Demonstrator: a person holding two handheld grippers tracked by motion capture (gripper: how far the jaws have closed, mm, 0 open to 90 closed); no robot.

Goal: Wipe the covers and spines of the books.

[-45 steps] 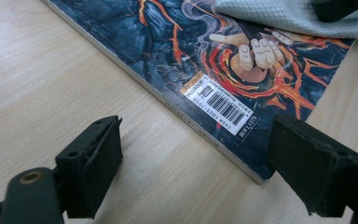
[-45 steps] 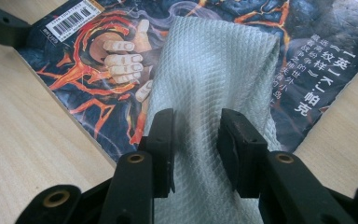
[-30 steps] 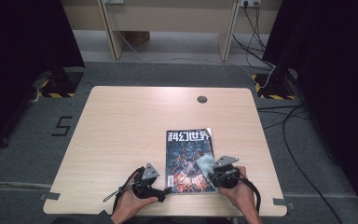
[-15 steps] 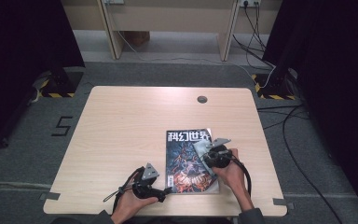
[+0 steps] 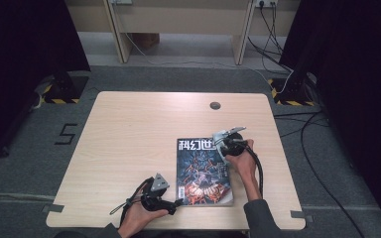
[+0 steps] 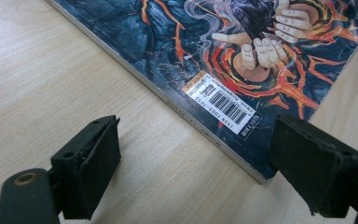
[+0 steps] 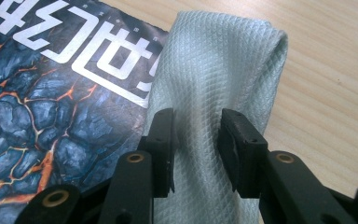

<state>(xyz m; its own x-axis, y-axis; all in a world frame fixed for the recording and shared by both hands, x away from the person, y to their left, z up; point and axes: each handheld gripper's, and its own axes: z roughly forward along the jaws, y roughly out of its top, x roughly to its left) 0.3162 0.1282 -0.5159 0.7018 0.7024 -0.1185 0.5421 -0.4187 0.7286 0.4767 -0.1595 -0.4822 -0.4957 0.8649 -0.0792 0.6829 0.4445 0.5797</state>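
Magazine (image 5: 203, 171) lies flat on the table (image 5: 129, 134), right of centre, its near edge close to the table's front edge; spine faces left. Wide bare wood to the left and beyond; a narrower strip to the right. Right gripper (image 7: 196, 140) sits over the magazine's far right corner, jaws narrow and pinched on a pale grey cloth (image 7: 216, 79) that drapes partly on the cover, partly on wood. Left gripper (image 6: 196, 168) rests low on the table at the near left corner of the magazine, jaws wide, nothing between them, spine just ahead. Small round grommet (image 5: 215, 105) near the far edge, well apart. Cables (image 5: 278, 54) on the floor beyond.
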